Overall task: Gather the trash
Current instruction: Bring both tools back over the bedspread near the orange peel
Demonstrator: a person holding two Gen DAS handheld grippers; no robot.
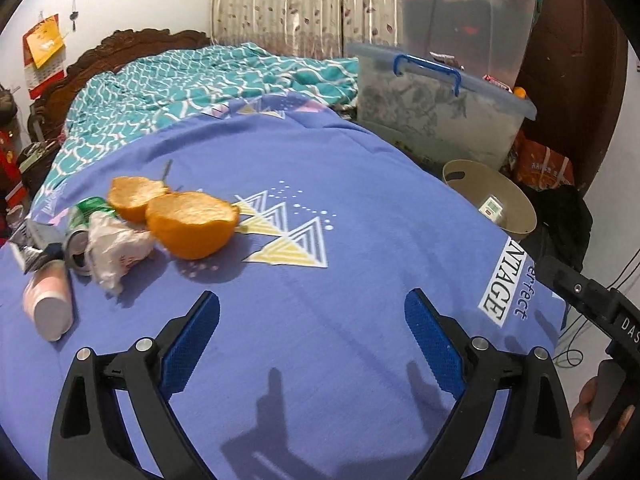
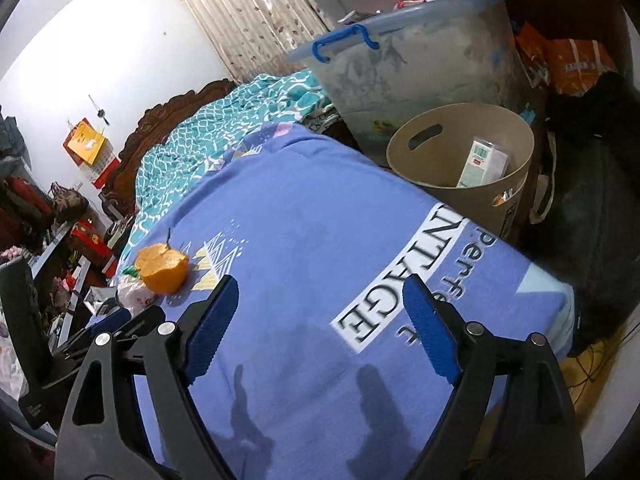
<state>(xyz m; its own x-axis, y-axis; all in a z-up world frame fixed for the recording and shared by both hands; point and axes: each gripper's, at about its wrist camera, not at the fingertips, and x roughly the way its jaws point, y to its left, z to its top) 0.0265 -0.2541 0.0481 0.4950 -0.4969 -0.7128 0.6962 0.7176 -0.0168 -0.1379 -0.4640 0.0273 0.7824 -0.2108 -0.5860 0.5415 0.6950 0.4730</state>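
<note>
Both tongs, left (image 1: 312,320) and right (image 2: 320,306), gape empty (orange peels (image 1: 192,224) untouched).

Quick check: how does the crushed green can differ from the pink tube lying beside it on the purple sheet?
The green can is dented metal with an open mouth showing; the pink tube looks smooth and undamaged, closed by a white cap. The can lies farther from the left gripper, the tube nearer. Both lie on their sides on the purple sheet, uncollected.

Orange peels (image 1: 191,224) lie on a purple triangle-printed sheet (image 1: 360,184) beside a beige bin (image 2: 460,148).
</note>
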